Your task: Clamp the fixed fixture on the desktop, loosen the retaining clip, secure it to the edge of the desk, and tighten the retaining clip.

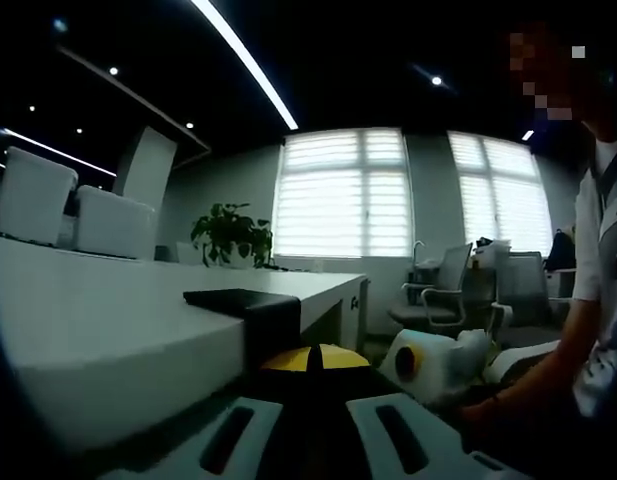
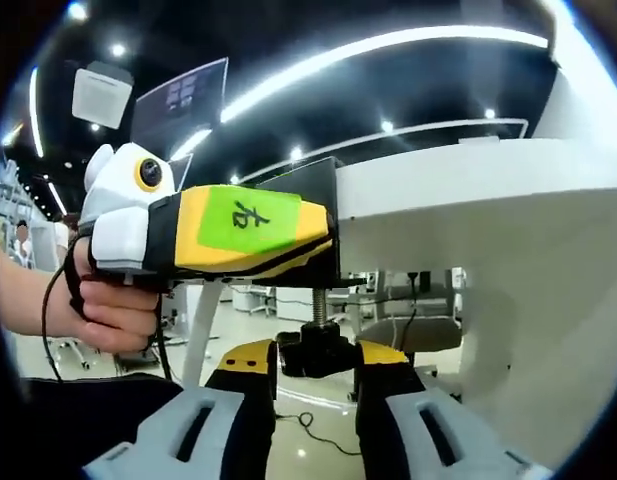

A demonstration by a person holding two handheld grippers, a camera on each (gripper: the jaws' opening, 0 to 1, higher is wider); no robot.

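The black clamp fixture (image 1: 240, 300) sits over the edge of the white desk (image 1: 98, 330), its flat top plate lying on the desktop. My left gripper (image 1: 308, 362) is shut on the fixture's body at the desk edge. From below, the fixture (image 2: 306, 190) shows against the desk (image 2: 468, 230) with the yellow left gripper (image 2: 323, 245) holding it. Under the desk its threaded screw (image 2: 318, 303) ends in a black retaining knob (image 2: 316, 352). My right gripper (image 2: 316, 362) is shut on that knob, one jaw on each side. The right gripper's white body (image 1: 433, 362) shows low on the right.
White chair backs (image 1: 33, 195) stand along the desk's far side, and a potted plant (image 1: 231, 235) beyond its end. Office chairs (image 1: 438, 290) stand by the windows. A person (image 1: 598, 260) is close on the right; a hand (image 2: 113, 310) grips the left gripper. A cable (image 2: 313, 430) lies on the floor.
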